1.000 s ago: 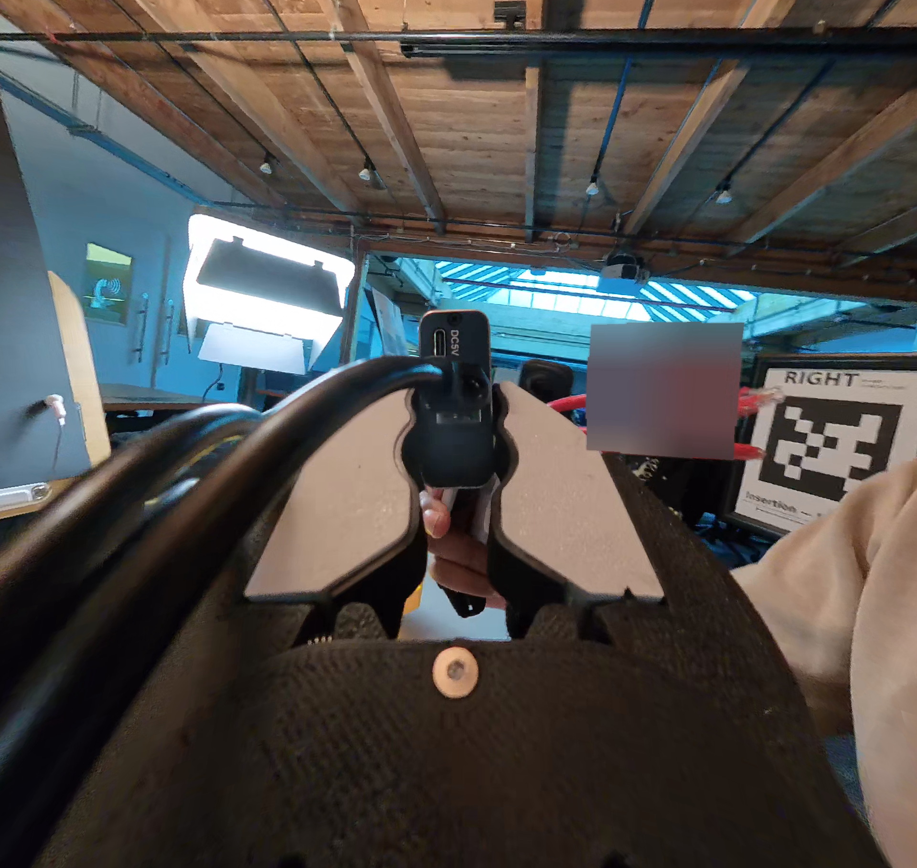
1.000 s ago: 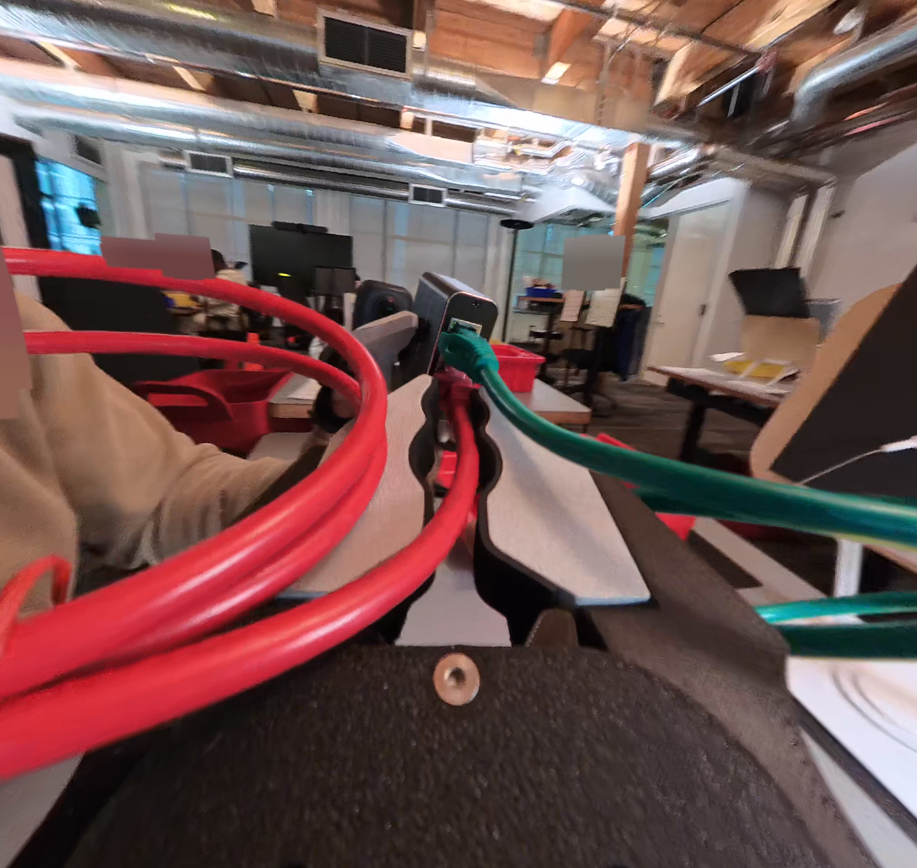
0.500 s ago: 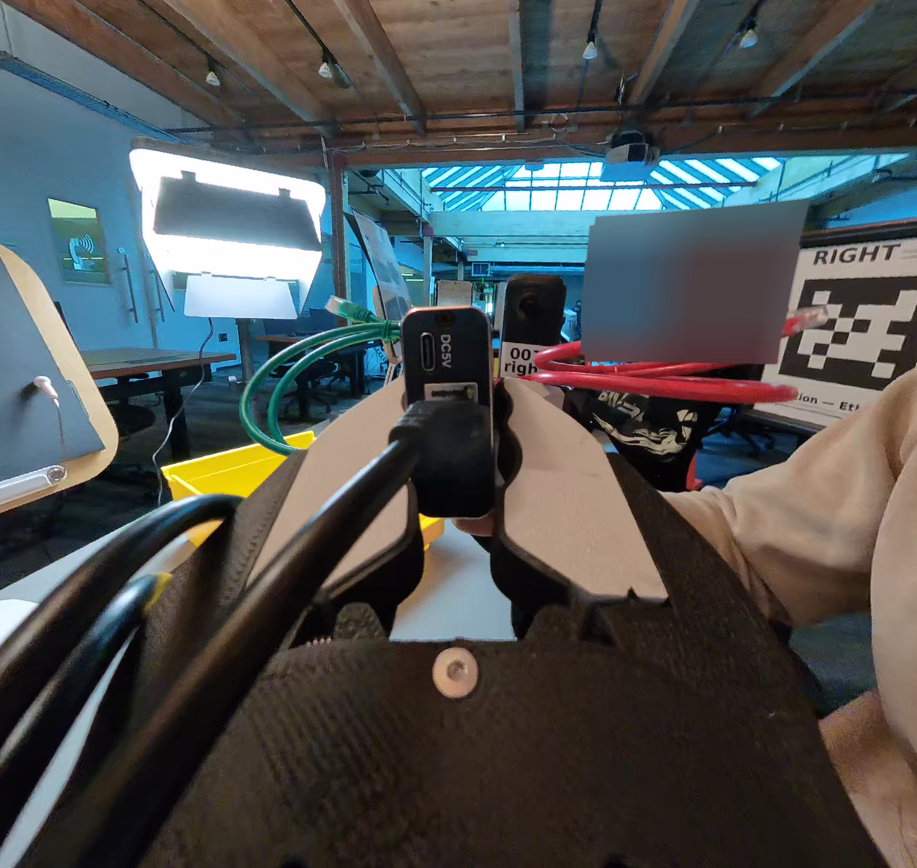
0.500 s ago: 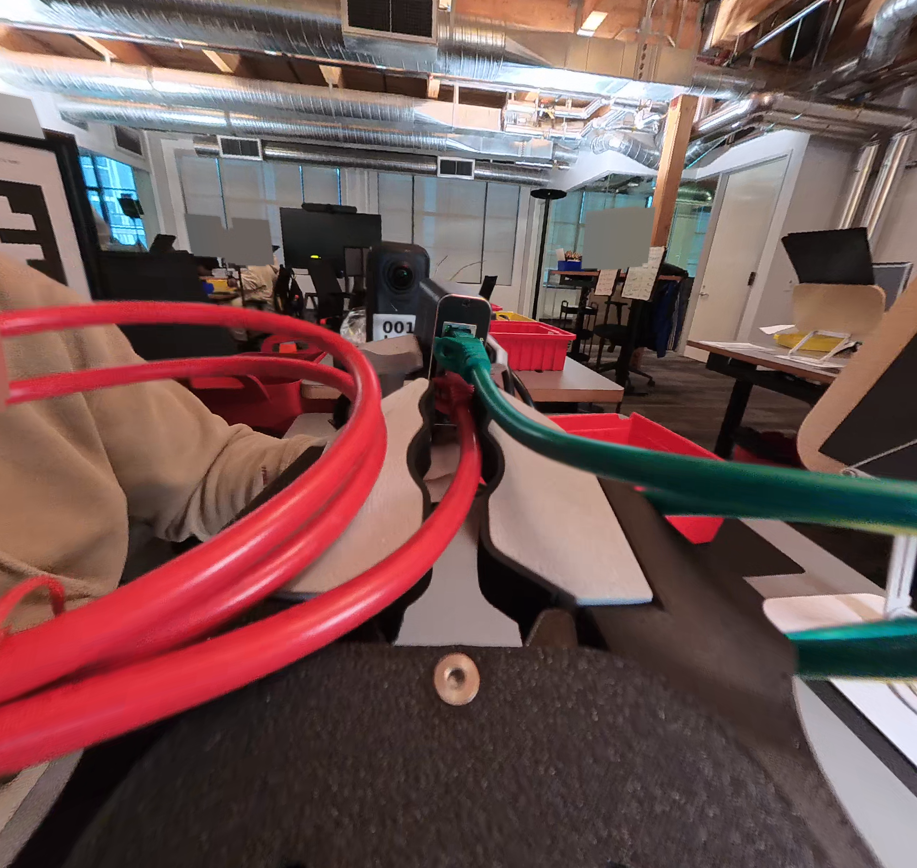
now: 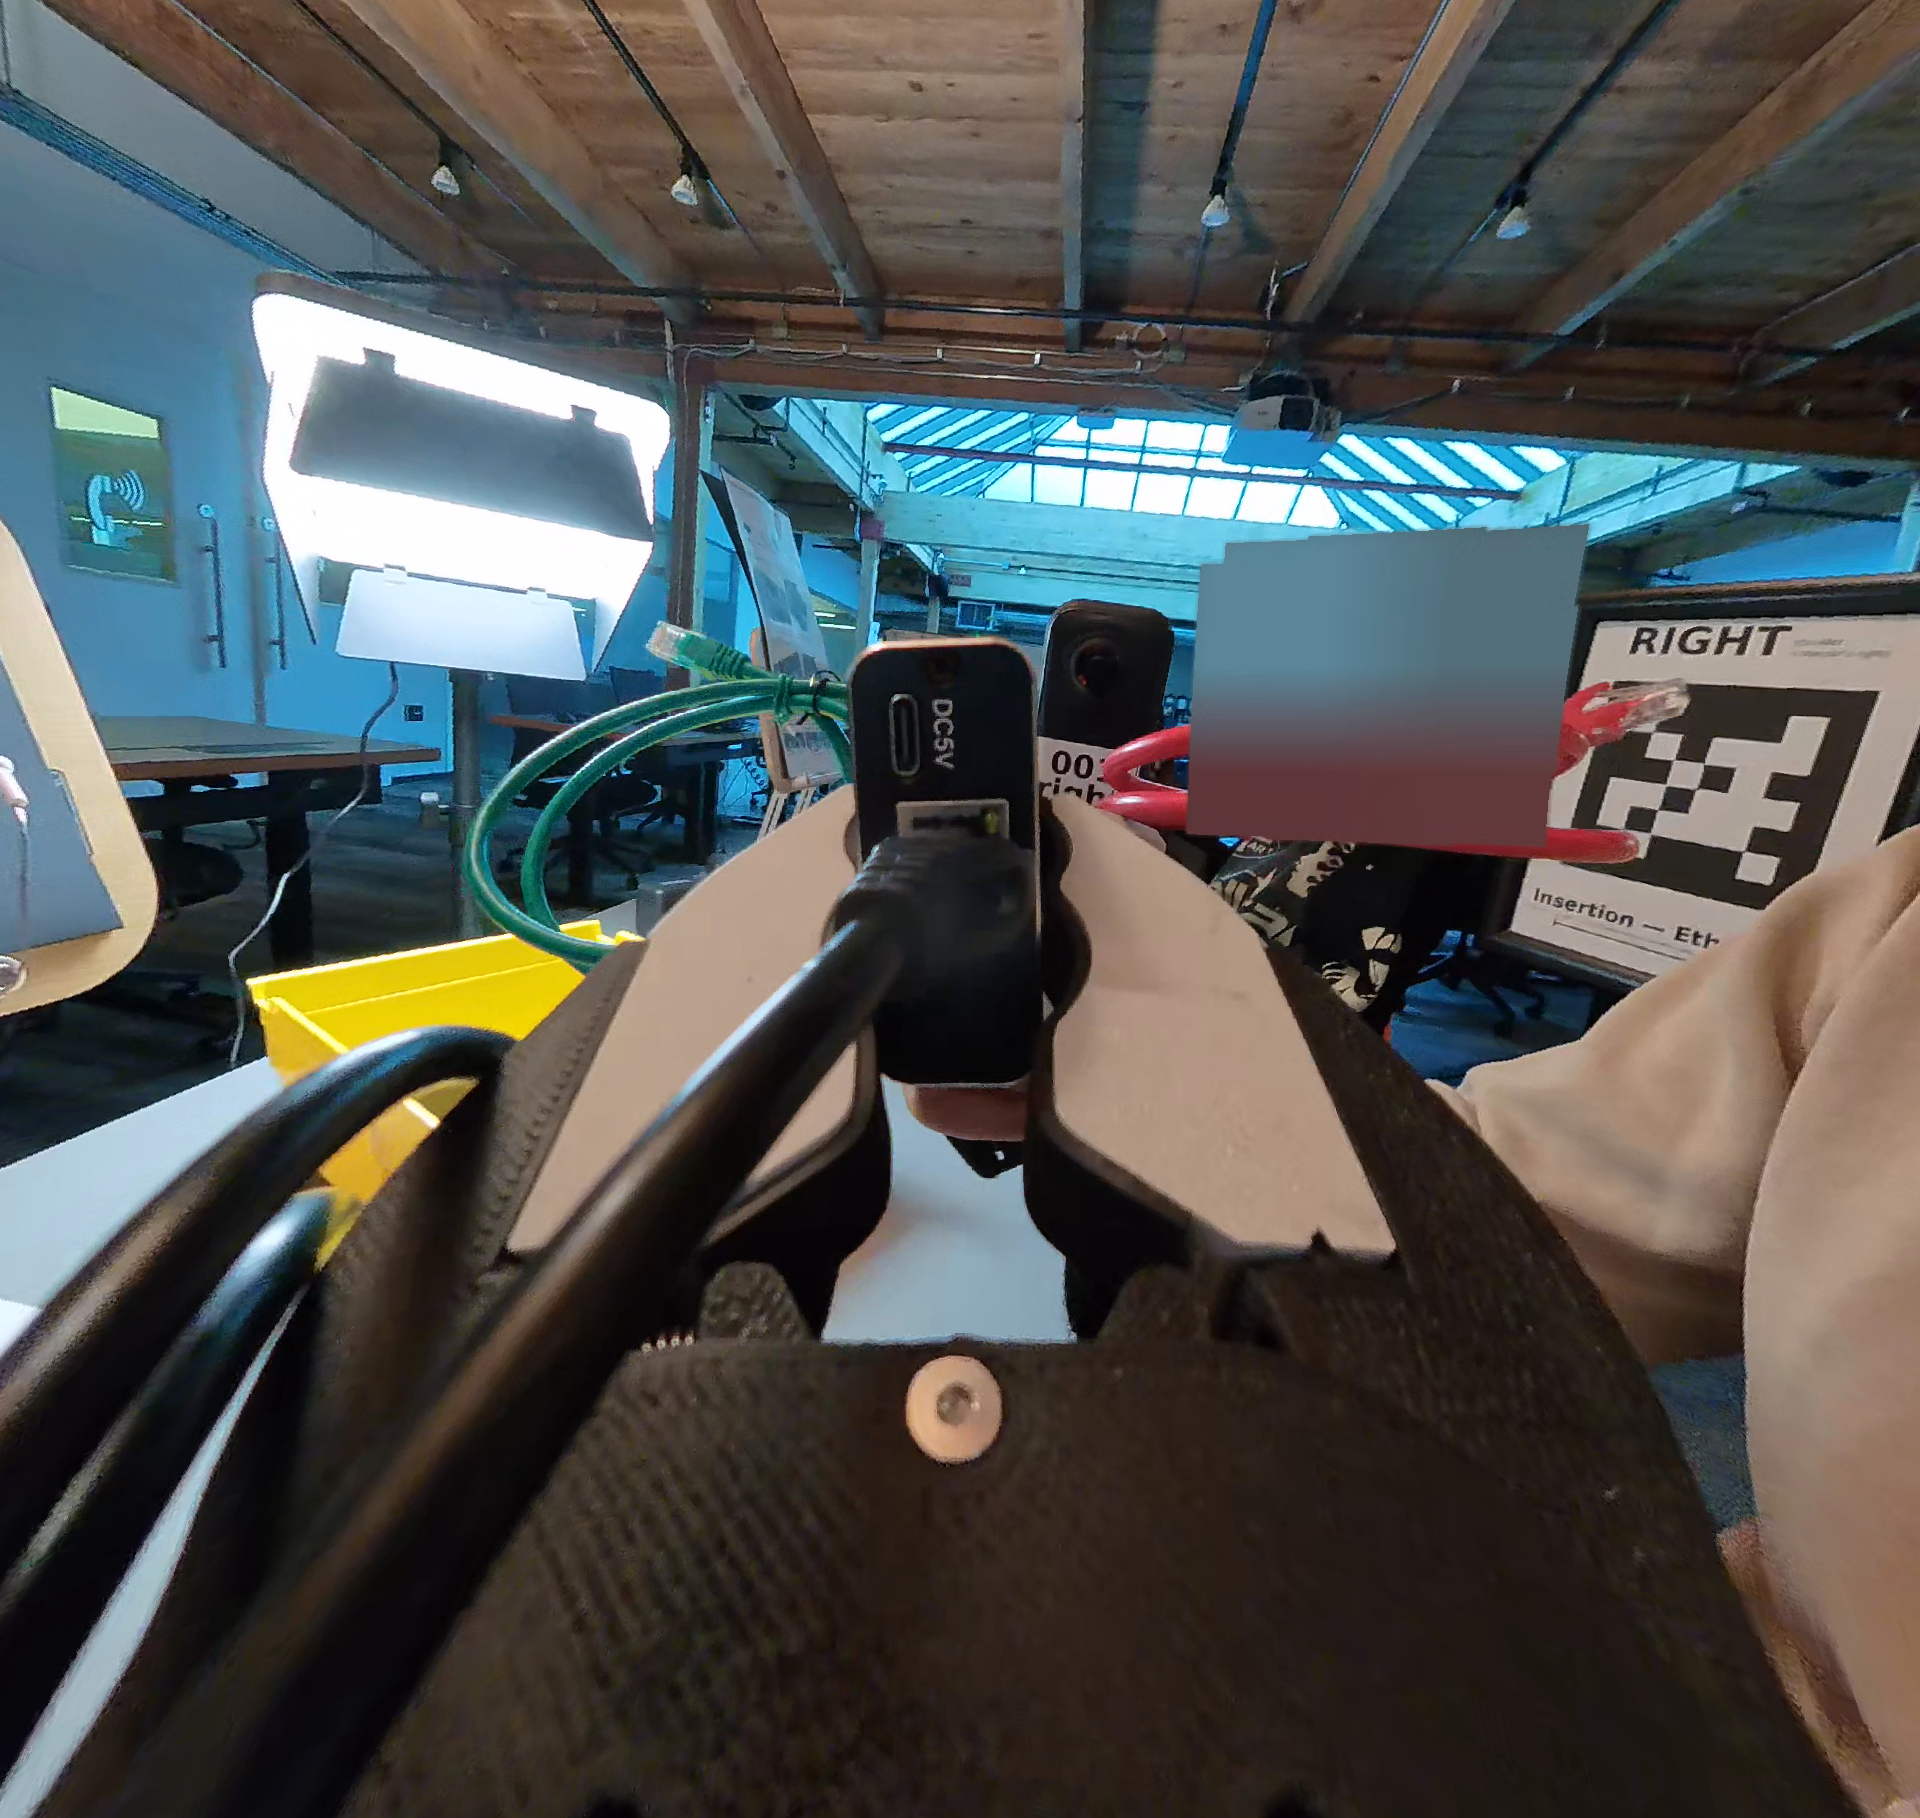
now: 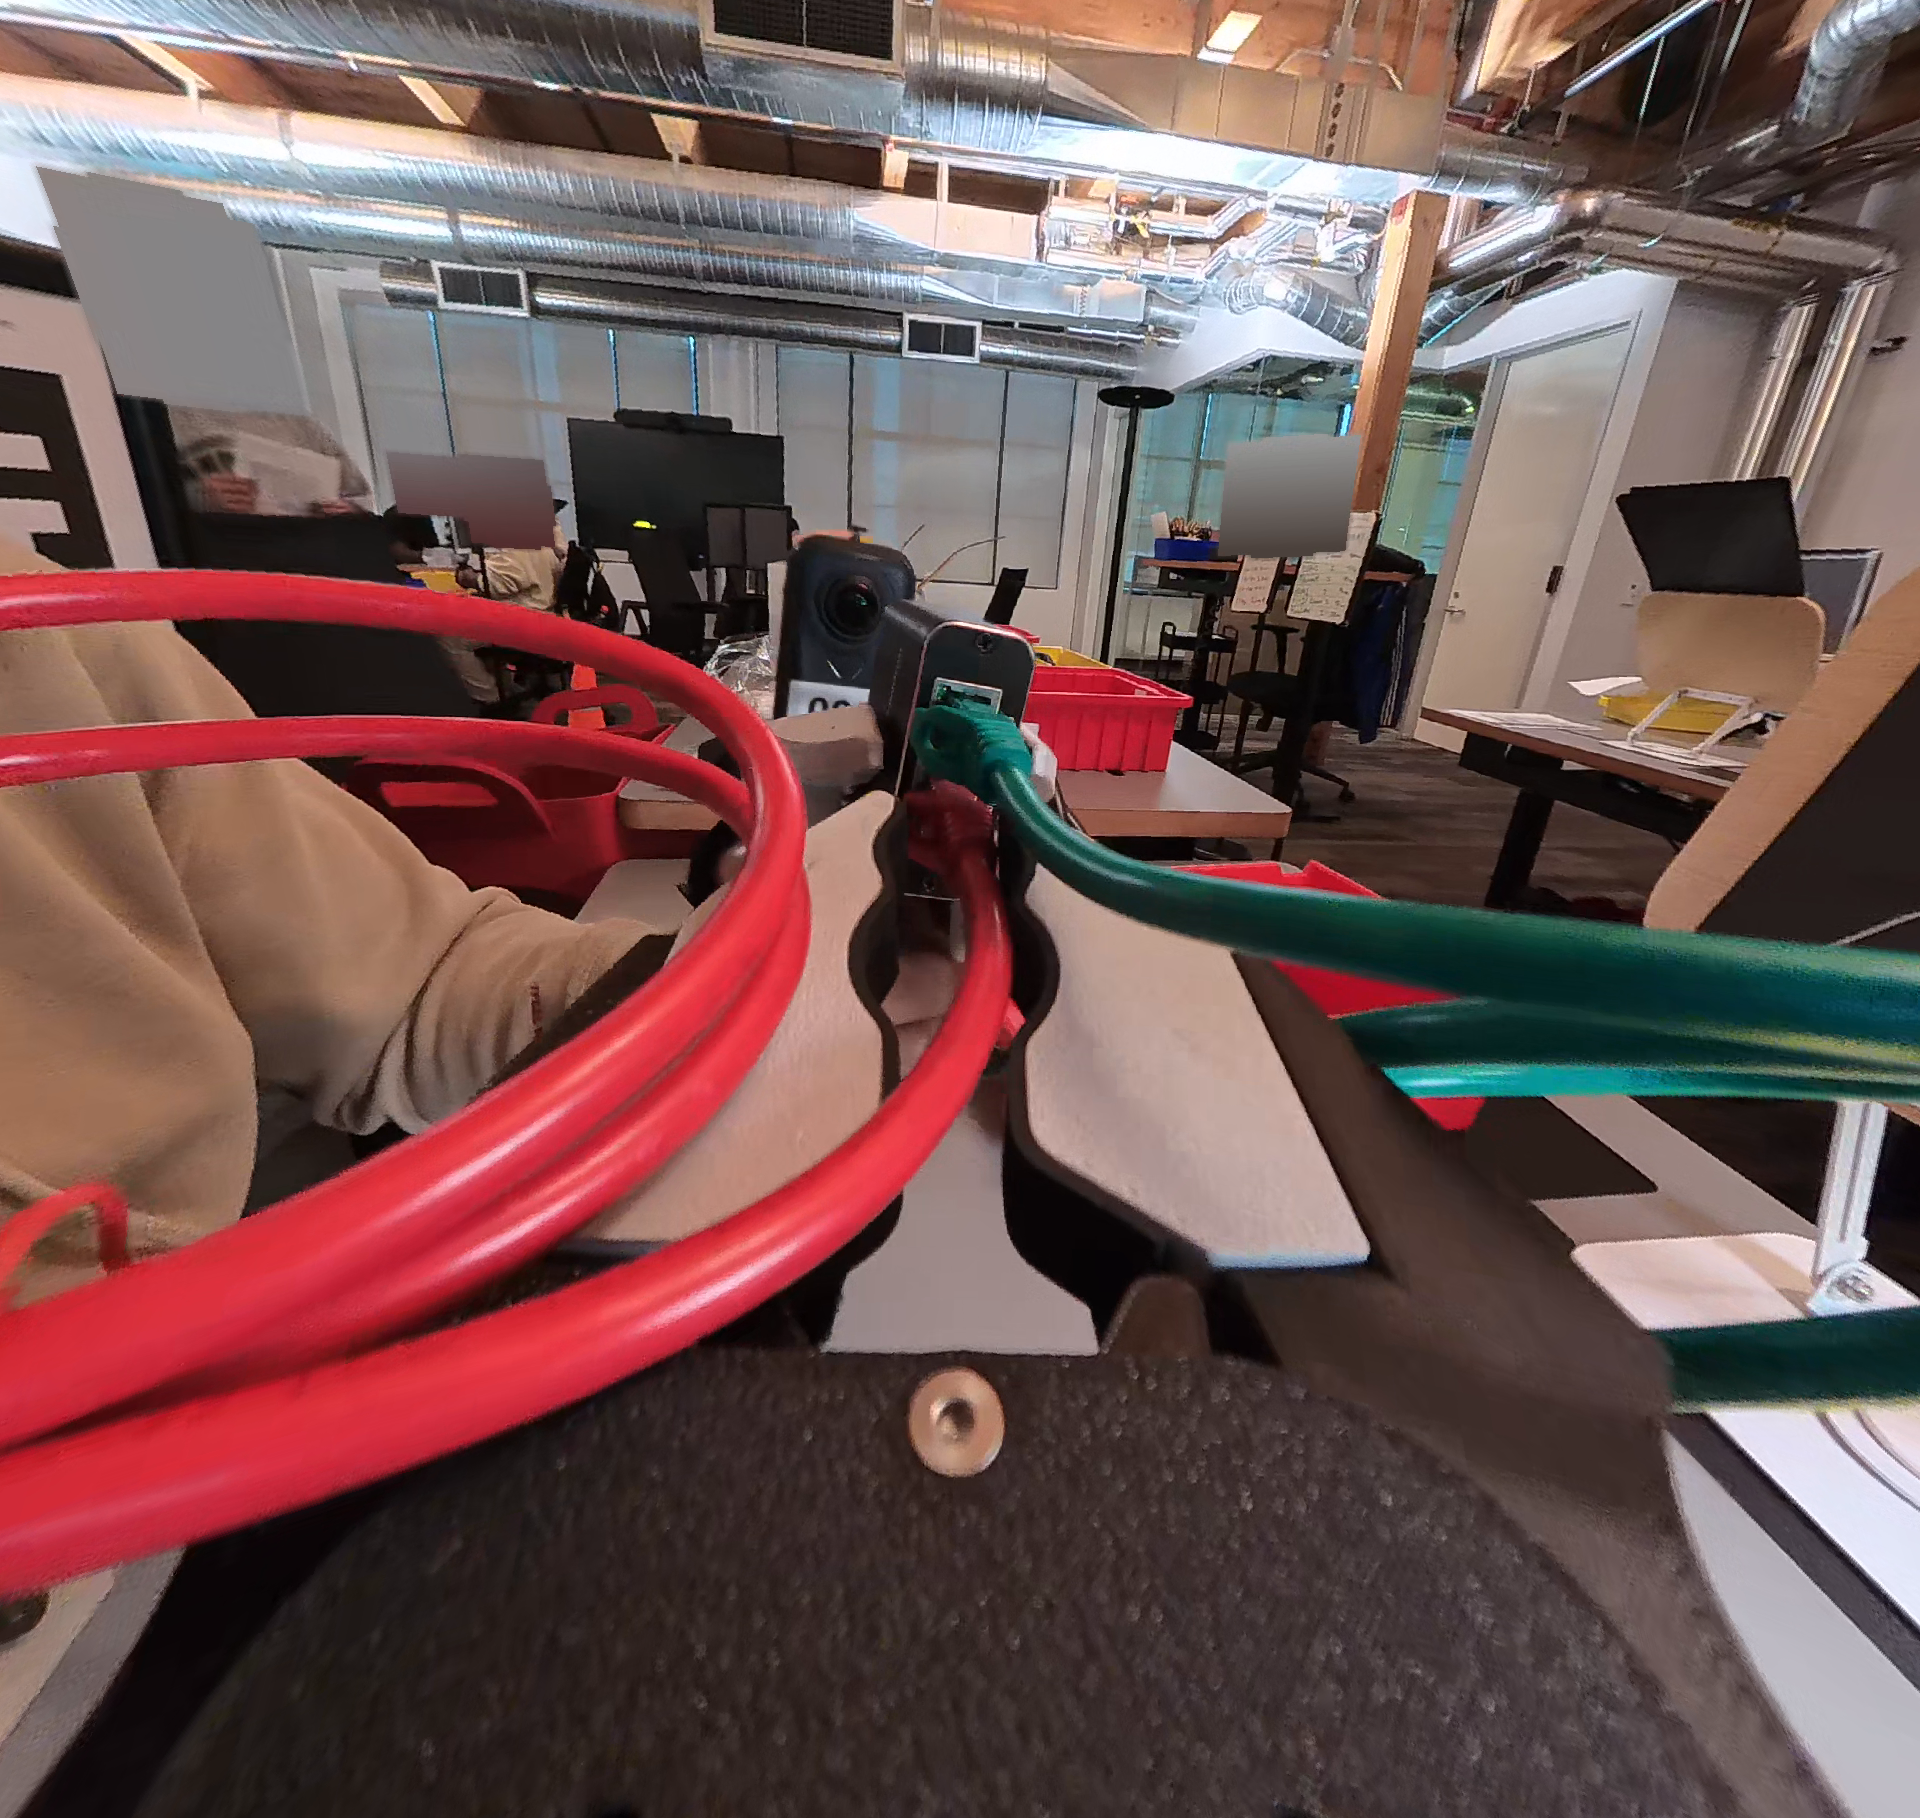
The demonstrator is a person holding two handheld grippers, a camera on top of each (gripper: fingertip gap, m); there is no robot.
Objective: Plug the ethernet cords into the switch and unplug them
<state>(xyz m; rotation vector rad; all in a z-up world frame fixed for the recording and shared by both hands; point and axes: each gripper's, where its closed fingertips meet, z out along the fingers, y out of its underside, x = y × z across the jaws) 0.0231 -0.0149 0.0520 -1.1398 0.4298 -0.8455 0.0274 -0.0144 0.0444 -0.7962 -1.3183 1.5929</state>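
Yellow bin (image 5: 416,999) and red bins (image 6: 1107,719), contents unseen, on white tables under timber ceiling; left gripper (image 5: 945,947) clamps switch (image 5: 943,833) holding black cord (image 5: 727,1062); right gripper (image 6: 951,927) pinches red cord (image 6: 961,895) beside plugged green cord (image 6: 1247,921).

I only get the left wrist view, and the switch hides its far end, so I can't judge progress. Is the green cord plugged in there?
Observer: Yes. The right wrist view shows the green cord plugged into the upper port of the switch.
Operator: And the red one?
Observer: The red plug sits just below the green one, pinched in the right gripper; I cannot tell whether it is seated.
Operator: Where does its cord run?
Observer: The red cord loops over that gripper's left finger.
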